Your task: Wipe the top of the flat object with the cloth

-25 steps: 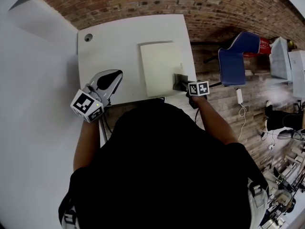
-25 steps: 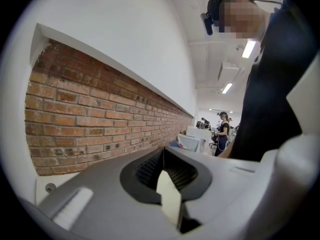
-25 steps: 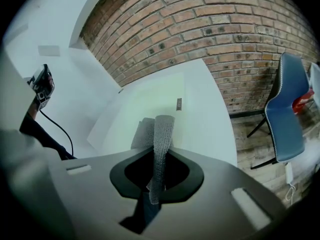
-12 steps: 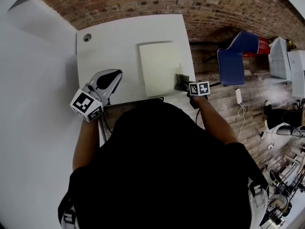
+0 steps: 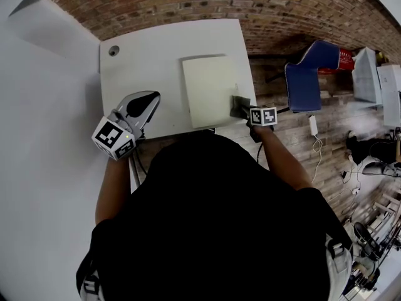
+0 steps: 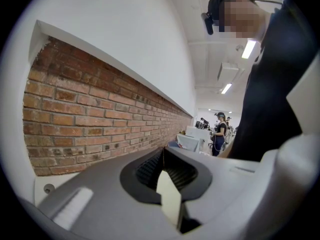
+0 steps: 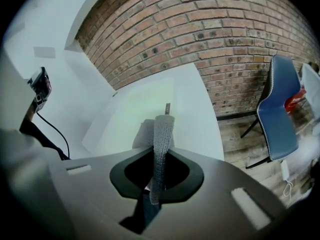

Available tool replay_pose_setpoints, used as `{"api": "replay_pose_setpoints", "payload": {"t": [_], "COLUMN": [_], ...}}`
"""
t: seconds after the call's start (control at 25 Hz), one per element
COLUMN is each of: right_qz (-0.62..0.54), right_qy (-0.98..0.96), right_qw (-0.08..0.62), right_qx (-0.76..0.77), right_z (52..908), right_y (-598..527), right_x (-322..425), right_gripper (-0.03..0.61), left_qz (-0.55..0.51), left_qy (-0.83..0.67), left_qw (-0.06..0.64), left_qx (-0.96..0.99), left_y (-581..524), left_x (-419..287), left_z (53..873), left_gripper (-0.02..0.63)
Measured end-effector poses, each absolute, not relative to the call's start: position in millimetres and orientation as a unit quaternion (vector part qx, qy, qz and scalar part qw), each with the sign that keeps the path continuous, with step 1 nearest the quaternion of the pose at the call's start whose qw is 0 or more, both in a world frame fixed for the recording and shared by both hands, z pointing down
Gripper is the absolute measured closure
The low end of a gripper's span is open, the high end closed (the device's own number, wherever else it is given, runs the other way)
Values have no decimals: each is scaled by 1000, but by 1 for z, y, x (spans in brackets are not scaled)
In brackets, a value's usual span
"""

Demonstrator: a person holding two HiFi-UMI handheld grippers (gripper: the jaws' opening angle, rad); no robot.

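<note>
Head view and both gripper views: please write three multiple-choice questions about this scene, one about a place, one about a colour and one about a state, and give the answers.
1. Where does the cloth lie on the flat object?
A. at its far left corner
B. in its middle
C. at its near right corner

2. What colour is the chair beside the table?
A. yellow
B. blue
C. green

3. How is the left gripper?
A. shut on the cloth
B. shut, with nothing in it
C. wide open above the flat object

Answers:
1 C: the head view shows the grey cloth, clamped in the right gripper, at that corner.
2 B: its seat and back are blue in the head view and the right gripper view.
3 B: its own view shows the jaws together with nothing between them, and the cloth is in the other gripper.
</note>
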State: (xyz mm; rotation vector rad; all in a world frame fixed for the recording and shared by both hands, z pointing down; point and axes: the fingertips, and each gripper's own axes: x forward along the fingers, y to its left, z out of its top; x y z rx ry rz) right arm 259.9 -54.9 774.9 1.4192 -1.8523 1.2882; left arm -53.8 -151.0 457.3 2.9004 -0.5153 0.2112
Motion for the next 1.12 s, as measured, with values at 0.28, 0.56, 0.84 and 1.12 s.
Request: {"api": "replay_pose_setpoints", "payload": {"t": [0.28,0.56,0.84,1.12], "right_qz": [412,342,248,189], "right_qy": [-690,-710,-721,-725], "right_qw": [204,167,104,56], "right_qx": [559,593,638,660], "right_z": [725,666,594,532], "right_y": [-77,-98,-106,-106], "right_x": [261,254,250,243], "right_gripper": [568,568,568,568], "left_qz": [70,69,68,69], "left_qy": [-162,-148,-134,-117], "left_qw": [88,86,83,80], "left_qx": [980,983,985,988], "left_y": [-151,-151,-149,-146], "left_x": [-49,-47,-47,-44], "left_z": [452,452,448,449], "left_gripper": [611,611,611,611]}}
